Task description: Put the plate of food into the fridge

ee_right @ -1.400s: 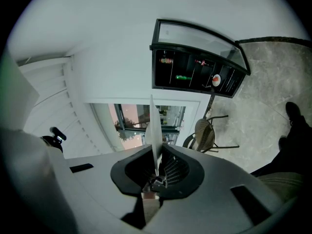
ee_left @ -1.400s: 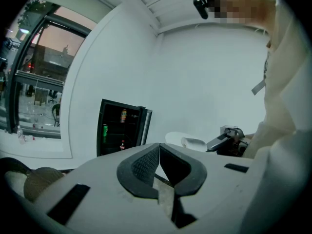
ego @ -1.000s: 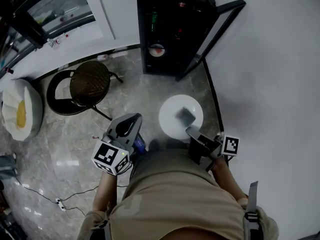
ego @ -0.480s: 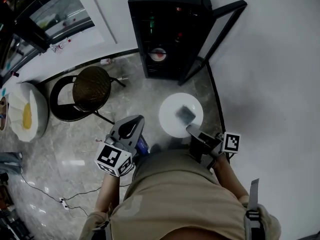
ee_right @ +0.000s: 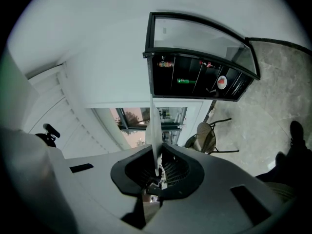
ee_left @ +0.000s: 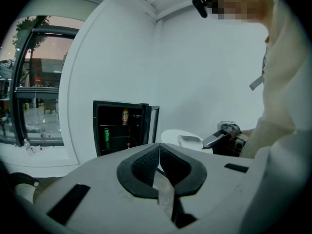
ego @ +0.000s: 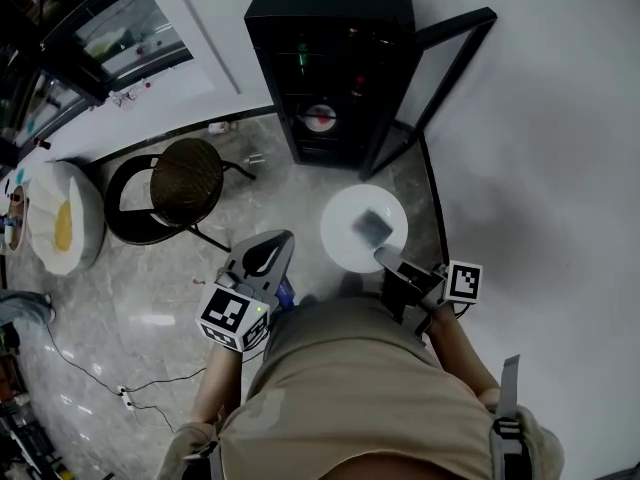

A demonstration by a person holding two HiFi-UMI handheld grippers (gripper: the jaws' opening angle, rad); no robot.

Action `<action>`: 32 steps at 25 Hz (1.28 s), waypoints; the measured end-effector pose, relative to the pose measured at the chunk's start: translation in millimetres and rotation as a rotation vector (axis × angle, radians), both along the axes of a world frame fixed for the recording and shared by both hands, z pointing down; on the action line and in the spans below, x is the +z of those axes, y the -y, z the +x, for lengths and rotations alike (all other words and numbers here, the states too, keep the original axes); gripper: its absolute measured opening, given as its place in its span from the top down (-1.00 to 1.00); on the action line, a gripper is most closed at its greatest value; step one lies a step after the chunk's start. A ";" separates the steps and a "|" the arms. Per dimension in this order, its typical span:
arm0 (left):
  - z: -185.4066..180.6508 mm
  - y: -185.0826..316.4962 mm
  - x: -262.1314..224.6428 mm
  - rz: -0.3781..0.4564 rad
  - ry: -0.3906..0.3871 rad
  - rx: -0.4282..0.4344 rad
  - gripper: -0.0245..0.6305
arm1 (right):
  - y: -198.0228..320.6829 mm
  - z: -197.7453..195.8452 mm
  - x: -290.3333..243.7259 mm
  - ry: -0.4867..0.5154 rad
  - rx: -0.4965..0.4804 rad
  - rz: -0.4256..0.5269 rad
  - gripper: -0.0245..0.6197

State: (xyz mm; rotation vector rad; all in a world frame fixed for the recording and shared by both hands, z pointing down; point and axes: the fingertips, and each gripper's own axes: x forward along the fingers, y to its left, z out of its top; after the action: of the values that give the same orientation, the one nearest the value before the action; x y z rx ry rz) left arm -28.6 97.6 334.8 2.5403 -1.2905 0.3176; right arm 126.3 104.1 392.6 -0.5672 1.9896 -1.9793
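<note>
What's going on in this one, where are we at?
A person stands facing a small black fridge whose glass door hangs open. The right gripper is clamped on the rim of a white plate carrying a piece of food, held out in front of the fridge, not yet inside. The left gripper is shut and empty, beside the plate.

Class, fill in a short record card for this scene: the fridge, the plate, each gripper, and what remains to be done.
fridge: black, standing on the floor, door swung open, a green can on a shelf
plate: white, round, carrying a grey piece of food, held in the air short of the fridge
right gripper: shut on the plate's near rim
left gripper: jaws together, empty
remaining: plate not yet inside the fridge
</note>
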 end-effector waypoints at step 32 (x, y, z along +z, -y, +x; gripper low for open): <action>65.7 32.2 4.0 -0.025 0.111 0.016 0.89 | 52.1 57.6 10.8 0.022 0.025 0.037 0.82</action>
State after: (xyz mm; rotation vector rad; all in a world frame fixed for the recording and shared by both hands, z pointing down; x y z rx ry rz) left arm 37.1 65.3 338.8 2.5455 -1.2972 0.4811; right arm 183.9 52.0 403.4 -0.5571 1.9916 -1.9218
